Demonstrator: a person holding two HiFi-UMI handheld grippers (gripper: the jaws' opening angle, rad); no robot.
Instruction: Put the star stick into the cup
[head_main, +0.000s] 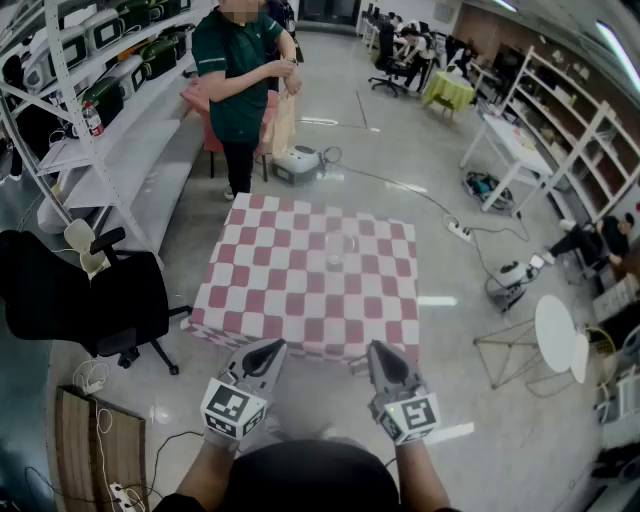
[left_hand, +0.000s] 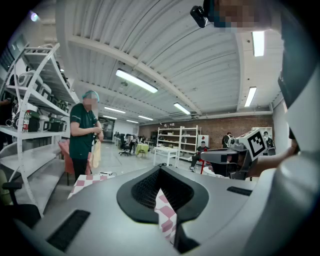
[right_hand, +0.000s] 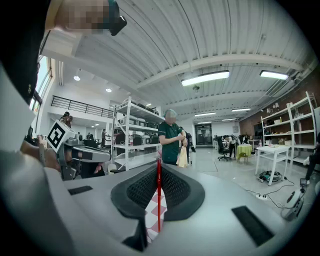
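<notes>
Right gripper (right_hand: 159, 170) pinching star stick (right_hand: 159, 200) (shaft lengthwise along jaws, pointing forward), left gripper (left_hand: 160, 170) closed, empty.

We are wearing a dark top (head_main: 320, 478), showing at six o'clock in the head view, and a small black camera (left_hand: 199, 15) is sitting on our head. The left gripper (head_main: 266, 352) and right gripper (head_main: 383, 356) are both showing smooth grey shells tapering to dark pointed jaws. Each is carrying a white cube printed with black square markers: the left cube (head_main: 234, 408) at seven o'clock, the right cube (head_main: 410, 414) at five. In the gripper views the jaws are wearing black pads (left_hand: 142, 190) with a fine mesh texture, and dark oblong slots (right_hand: 254, 225) are lying sunk into the grey casing.
</notes>
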